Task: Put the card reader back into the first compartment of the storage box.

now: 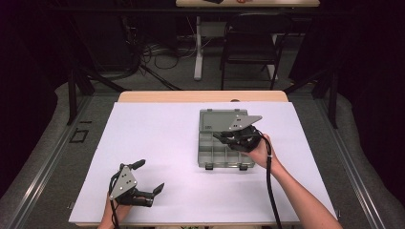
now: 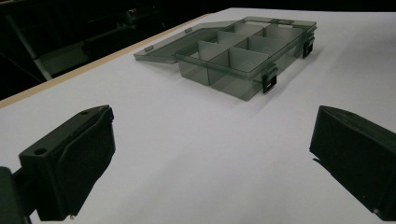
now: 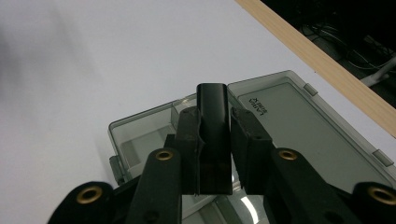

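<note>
A grey see-through organiser box lies open right of the table's middle, its lid folded flat toward the far edge. My right gripper hovers over the box's compartments, shut on a small glossy black block. In the right gripper view the block stands upright between the pads, above the box's corner and lid. My left gripper rests near the front left of the table, open with nothing between its jaws. The left gripper view looks past its own gripper to the divided box.
A white sheet covers the table, with a wooden strip showing at the far edge. Black latches hang on the box's front wall. A dark chair and cables stand beyond the table.
</note>
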`<state>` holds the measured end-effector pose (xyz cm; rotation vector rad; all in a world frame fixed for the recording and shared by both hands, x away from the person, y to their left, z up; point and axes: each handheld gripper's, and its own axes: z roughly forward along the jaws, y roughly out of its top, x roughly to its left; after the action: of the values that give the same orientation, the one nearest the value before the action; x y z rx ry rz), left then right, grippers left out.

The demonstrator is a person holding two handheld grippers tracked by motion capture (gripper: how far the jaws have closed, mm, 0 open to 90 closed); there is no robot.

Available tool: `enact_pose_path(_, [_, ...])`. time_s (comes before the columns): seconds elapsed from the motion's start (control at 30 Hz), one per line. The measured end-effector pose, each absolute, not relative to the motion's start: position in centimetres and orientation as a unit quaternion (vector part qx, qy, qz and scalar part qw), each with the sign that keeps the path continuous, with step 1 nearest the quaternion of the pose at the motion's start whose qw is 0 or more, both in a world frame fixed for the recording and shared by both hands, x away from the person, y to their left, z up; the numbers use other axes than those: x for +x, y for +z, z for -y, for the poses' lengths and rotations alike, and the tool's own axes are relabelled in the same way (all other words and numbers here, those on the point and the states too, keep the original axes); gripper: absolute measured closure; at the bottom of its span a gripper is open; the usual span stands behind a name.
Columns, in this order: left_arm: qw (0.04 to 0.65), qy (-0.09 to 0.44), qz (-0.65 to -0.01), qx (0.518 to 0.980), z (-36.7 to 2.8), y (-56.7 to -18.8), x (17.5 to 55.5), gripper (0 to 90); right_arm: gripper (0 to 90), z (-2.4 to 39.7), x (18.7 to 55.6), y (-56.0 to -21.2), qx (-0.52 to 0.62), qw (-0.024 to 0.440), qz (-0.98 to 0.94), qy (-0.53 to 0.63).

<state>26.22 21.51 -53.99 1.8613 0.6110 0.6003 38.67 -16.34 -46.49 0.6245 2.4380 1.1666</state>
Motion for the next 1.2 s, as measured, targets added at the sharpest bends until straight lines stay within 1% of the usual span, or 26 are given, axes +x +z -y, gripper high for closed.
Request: enact_pose_path(1.2, [0.52, 0.251, -0.254, 0.776, -21.5, -54.0, 26.2, 0.0, 73.6, 13.6, 40.7, -46.7, 0.265, 0.191, -0.864, 0.383])
